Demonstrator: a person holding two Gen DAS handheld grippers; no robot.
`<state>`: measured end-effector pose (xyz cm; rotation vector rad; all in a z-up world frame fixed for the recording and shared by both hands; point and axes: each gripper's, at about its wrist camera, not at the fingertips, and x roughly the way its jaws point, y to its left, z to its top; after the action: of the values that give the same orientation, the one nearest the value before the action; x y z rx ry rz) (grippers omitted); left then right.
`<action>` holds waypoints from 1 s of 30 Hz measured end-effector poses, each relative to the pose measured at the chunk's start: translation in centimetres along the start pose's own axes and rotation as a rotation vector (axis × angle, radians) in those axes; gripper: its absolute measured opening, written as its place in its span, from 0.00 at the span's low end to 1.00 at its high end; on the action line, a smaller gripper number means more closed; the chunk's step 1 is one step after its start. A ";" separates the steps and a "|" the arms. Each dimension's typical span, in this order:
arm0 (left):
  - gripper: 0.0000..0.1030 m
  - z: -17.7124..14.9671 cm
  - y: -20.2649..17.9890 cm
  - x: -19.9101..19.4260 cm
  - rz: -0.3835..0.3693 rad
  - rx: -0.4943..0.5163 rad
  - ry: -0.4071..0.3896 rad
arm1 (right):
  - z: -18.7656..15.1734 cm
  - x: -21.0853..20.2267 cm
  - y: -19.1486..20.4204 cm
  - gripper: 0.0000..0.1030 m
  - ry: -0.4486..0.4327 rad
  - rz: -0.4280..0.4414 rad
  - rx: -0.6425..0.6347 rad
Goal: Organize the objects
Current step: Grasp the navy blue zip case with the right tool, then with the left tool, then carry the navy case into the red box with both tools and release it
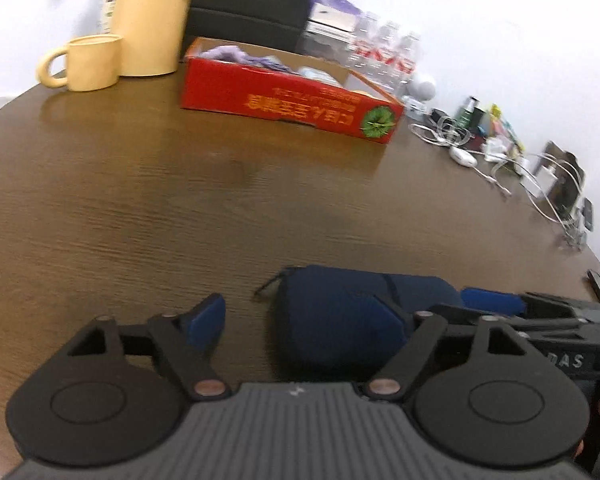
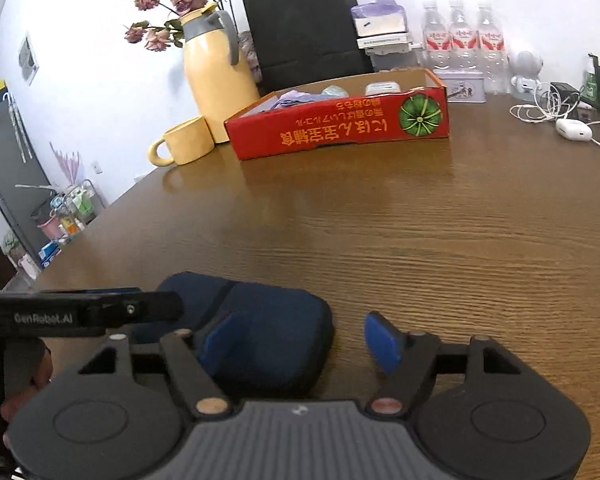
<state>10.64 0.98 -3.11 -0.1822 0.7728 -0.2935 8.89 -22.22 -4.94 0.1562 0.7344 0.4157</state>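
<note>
A dark blue zippered pouch [image 1: 340, 312] lies on the brown wooden table [image 1: 180, 200] close to both grippers. My left gripper [image 1: 300, 320] is open; the pouch lies between its fingers, toward the right one. My right gripper [image 2: 300, 340] is open, its left pad [image 2: 216, 340] over the pouch [image 2: 268, 332], its right pad on bare table. A red open box [image 1: 288, 100] holding a purple cloth and small items sits further back, also in the right wrist view [image 2: 340, 128]. The right gripper's body [image 1: 560, 328] shows at the left view's right edge.
A yellow mug [image 2: 184, 142] and yellow thermos [image 2: 216, 76] stand left of the box. A black paper bag [image 2: 308, 24], water bottles [image 2: 464, 40] and a tin are behind it. White cables, earbud case [image 2: 574, 130] and small items clutter the right side.
</note>
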 end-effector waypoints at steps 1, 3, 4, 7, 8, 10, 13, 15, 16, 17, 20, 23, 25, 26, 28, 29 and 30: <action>0.54 0.0 -0.2 0.1 -0.024 0.003 0.003 | 0.0 0.1 0.0 0.67 0.002 0.006 -0.003; 0.52 0.2 -0.3 0.2 -0.048 -0.009 0.006 | 0.2 0.2 0.1 0.56 0.015 0.021 -0.004; 0.51 0.1 -0.3 0.2 -0.051 -0.010 0.006 | 0.3 0.2 0.0 0.54 0.020 0.040 0.014; 0.53 0.3 0.1 -0.1 -0.045 -0.001 0.000 | 0.3 -0.3 -0.5 0.54 0.032 0.031 0.063; 0.53 0.3 0.2 0.0 -0.042 -0.001 0.001 | 0.2 -0.5 -0.6 0.54 0.036 0.027 0.073; 0.50 0.4 0.4 0.3 -0.053 -0.005 0.019 | 0.1 -0.9 -0.7 0.54 0.040 0.024 0.085; 0.39 0.6 0.1 0.2 -0.078 0.012 0.036 | -0.1 -0.7 -0.4 0.47 0.044 0.037 0.085; 0.35 0.6 -0.2 0.0 -0.059 0.017 0.031 | -0.1 -0.6 -0.1 0.45 0.031 0.025 0.085; 0.33 0.7 -0.2 -0.2 -0.055 0.019 0.025 | -0.2 -0.7 -0.1 0.39 0.023 0.020 0.094; 0.31 0.8 -0.2 -0.5 -0.053 0.017 0.015 | -0.2 -0.8 -0.2 0.33 0.012 0.013 0.106; 0.29 2.2 -0.3 -1.3 -0.054 0.021 -0.039 | 1.1 -1.1 -0.2 0.31 -0.032 0.000 0.100; 0.28 5.3 0.1 -0.9 -0.056 0.014 -0.104 | 4.7 -0.8 0.5 0.31 -0.102 -0.018 0.022; 0.28 8.6 0.5 -0.3 -0.069 0.012 -0.155 | 7.8 -0.4 0.9 0.31 -0.156 -0.028 -0.041; 0.28 10.7 0.7 0.2 -0.081 0.014 -0.178 | 9.7 -0.1 1.1 0.31 -0.185 -0.036 -0.079; 0.28 15.8 1.4 1.7 -0.104 0.005 -0.200 | 14.2 1.1 0.7 0.31 -0.229 -0.040 -0.123; 0.28 18.2 1.7 2.7 -0.109 -0.001 -0.202 | 17.0 2.4 0.2 0.31 -0.237 -0.042 -0.134; 0.28 20.9 2.2 4.1 -0.108 -0.023 -0.190 | 19.3 3.5 -0.4 0.31 -0.237 -0.037 -0.123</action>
<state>28.68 2.85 8.24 -0.2697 0.5790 -0.3645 24.47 -21.03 6.98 0.0743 0.4764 0.3985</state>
